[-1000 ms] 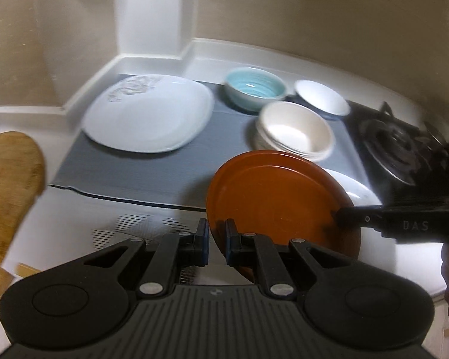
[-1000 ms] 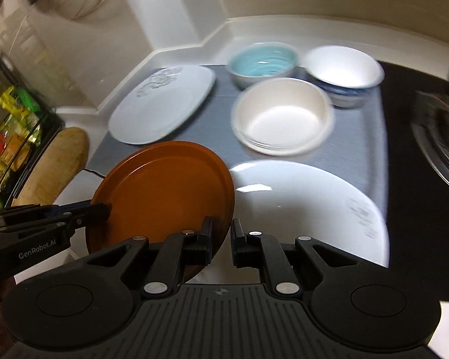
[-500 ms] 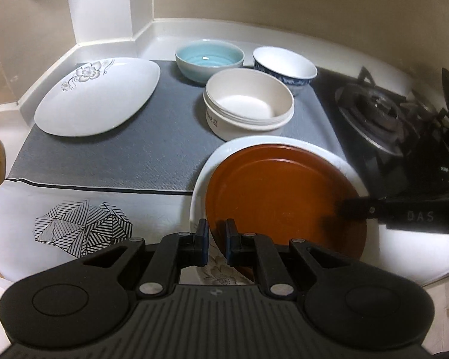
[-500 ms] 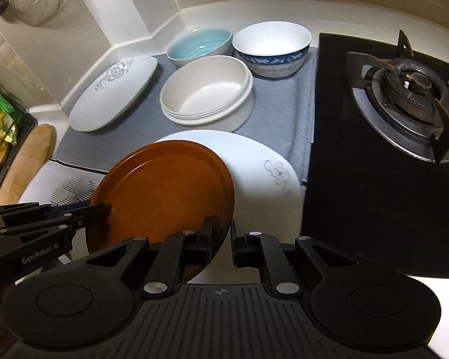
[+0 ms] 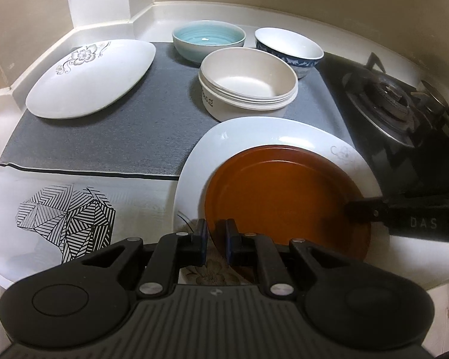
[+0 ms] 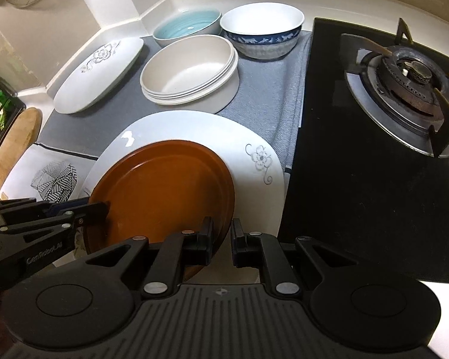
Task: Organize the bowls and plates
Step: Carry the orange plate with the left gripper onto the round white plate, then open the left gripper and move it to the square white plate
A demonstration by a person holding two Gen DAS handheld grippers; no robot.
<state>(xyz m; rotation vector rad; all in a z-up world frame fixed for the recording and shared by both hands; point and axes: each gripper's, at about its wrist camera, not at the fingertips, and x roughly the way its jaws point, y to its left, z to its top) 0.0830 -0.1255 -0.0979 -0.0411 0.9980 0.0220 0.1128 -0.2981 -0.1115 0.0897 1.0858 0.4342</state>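
Note:
A brown plate (image 5: 284, 197) (image 6: 164, 191) is held level just over a large white flowered plate (image 5: 254, 131) (image 6: 254, 137); I cannot tell if they touch. My left gripper (image 5: 215, 239) is shut on the brown plate's near-left rim and shows at the left edge of the right wrist view (image 6: 101, 206). My right gripper (image 6: 221, 236) is shut on the opposite rim and shows at the right of the left wrist view (image 5: 351, 211). Behind stand a stack of cream bowls (image 5: 248, 80) (image 6: 188, 68), a light blue bowl (image 5: 208, 37) (image 6: 185, 27) and a blue-patterned bowl (image 5: 287, 48) (image 6: 260, 30).
An oval white flowered plate (image 5: 89, 80) (image 6: 98, 74) lies at the left on the grey mat (image 5: 104, 137). A gas stove burner (image 5: 389, 95) (image 6: 410, 71) sits on black glass to the right. A white cloth with a striped pattern (image 5: 66, 221) and a wooden board (image 6: 12, 143) lie at the left.
Both grippers carried the brown plate to the right and down, from in front of the mat to low over the large white plate. Both grips are unchanged.

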